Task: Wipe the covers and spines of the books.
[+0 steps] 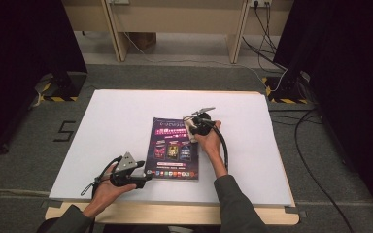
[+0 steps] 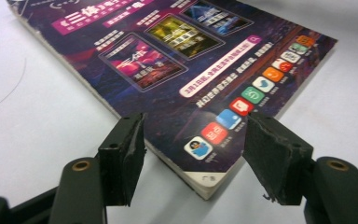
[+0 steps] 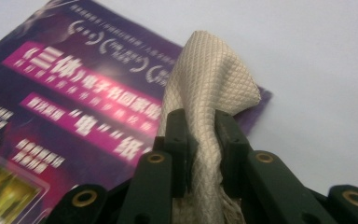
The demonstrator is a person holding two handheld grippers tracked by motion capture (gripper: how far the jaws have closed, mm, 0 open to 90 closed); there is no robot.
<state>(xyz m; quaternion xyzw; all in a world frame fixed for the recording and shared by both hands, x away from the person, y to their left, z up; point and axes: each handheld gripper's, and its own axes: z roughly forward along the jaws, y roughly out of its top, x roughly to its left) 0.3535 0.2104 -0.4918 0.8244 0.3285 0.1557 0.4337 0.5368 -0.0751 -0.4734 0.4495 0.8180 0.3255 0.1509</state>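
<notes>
Holding the cloth (image 3: 205, 93) in my right gripper (image 3: 204, 135) — jaws pinched tight on a bunched fold; it is a thin quilted beige rag, soft and limp, so it will drape and drag rather than push; I judge a grip near the bunch gives the most control, and the loose end will flop. In the high view the right gripper (image 1: 193, 124) sits over the far right corner of the magazine (image 1: 174, 148), cloth (image 1: 189, 125) just above the cover.

Left gripper (image 2: 193, 154) is partly open, pads (image 2: 129, 154) straddling the near corner of the magazine (image 2: 177, 70) without pressing on it; nothing held. In the high view it sits at the near left corner (image 1: 145, 175).

Magazine lies flat on the white table (image 1: 107, 126); glossy cover — probably slick; a thick stack of pages, floppy if lifted by one corner; I'd pin that corner down, not lift it.
</notes>
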